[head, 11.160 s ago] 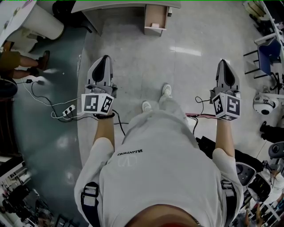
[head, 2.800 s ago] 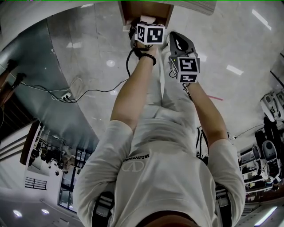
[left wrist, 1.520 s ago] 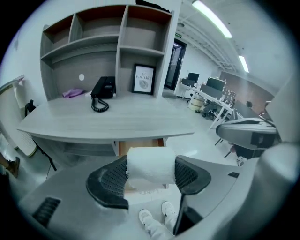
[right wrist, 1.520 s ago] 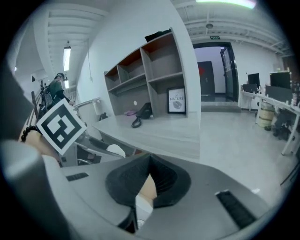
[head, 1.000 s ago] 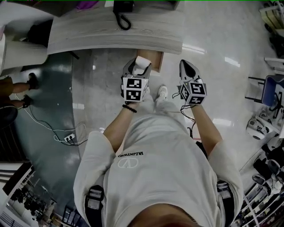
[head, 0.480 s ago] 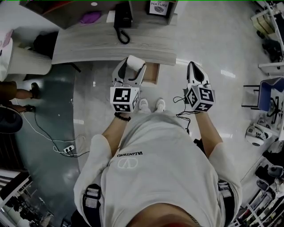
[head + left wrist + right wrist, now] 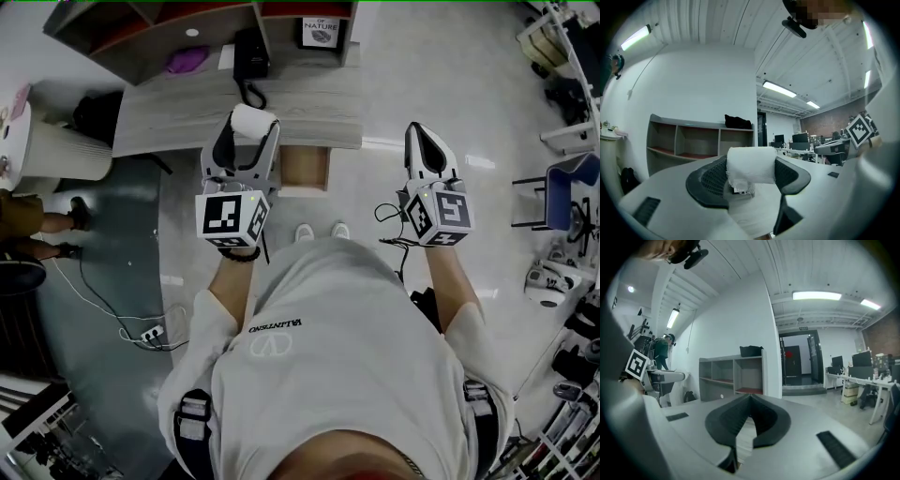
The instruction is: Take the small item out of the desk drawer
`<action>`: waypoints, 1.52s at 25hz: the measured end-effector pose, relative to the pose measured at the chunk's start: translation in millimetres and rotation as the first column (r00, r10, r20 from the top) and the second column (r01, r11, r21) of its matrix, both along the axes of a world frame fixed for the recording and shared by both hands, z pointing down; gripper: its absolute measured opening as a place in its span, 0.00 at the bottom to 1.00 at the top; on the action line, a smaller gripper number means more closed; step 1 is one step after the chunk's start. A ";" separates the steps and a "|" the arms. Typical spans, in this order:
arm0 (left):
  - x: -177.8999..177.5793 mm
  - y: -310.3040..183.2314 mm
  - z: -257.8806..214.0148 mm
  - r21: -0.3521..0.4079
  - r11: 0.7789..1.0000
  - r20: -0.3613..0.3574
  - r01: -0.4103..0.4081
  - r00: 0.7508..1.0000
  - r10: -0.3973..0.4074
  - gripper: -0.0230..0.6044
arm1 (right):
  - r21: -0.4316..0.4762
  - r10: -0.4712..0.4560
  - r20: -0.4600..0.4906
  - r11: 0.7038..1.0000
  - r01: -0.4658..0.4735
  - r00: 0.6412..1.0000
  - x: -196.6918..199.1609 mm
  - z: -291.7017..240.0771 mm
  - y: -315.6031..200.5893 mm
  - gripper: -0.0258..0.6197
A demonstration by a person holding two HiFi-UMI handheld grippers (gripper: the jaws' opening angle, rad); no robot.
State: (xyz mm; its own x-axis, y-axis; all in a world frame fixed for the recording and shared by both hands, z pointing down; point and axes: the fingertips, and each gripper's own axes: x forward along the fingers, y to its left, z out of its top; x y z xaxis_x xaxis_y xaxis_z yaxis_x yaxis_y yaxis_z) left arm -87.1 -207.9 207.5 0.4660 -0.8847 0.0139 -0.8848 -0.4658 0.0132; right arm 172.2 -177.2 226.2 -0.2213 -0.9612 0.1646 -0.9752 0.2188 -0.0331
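Note:
In the head view my left gripper (image 7: 249,133) is raised over the front edge of the grey wooden desk (image 7: 309,98), its jaws shut on a small white roll (image 7: 253,120). The left gripper view shows the same roll (image 7: 750,165), with a frayed edge, pressed between the two dark pads (image 7: 710,180). Below the desk edge the wooden drawer (image 7: 305,169) stands pulled out. My right gripper (image 7: 419,131) hovers to the right of the desk over the floor, shut with nothing in it. In the right gripper view its fingertips (image 7: 749,401) meet.
On the desk sit a black telephone (image 7: 250,61), a purple thing (image 7: 186,61) and a small sign (image 7: 323,31). A grey shelf unit (image 7: 169,21) stands behind. Cables and a power strip (image 7: 145,333) lie on the floor at left; a blue chair (image 7: 572,192) stands right.
Both grippers have risen from near the drawer to above desk height. The white roll stays in the left gripper. More of the desk top and shelf has come into view.

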 end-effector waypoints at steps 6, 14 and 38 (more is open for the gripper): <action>-10.3 0.6 -36.9 0.078 0.997 -0.036 0.026 0.999 -0.023 0.49 | 0.058 0.019 0.000 0.998 -0.019 1.000 17.7 -37.8 9.6 0.04; -20.3 0.9 -57.5 0.132 0.989 -0.061 0.065 0.996 -0.057 0.49 | 0.124 0.025 -0.010 0.992 -0.024 1.000 32.0 -71.1 15.6 0.04; -30.9 4.0 -49.2 0.128 0.987 -0.054 0.094 0.995 -0.087 0.49 | 0.122 0.027 -0.012 0.992 -0.025 1.000 41.1 -65.5 12.1 0.04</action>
State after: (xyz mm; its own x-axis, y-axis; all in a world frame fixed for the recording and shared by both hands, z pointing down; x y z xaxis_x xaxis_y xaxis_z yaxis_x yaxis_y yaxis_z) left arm -118.0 -203.9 158.2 0.3813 -0.9160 -0.1244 -0.9231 -0.3845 0.0012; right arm 213.3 -165.0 160.6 -0.1943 -0.9797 0.0488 -0.9808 0.1948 0.0057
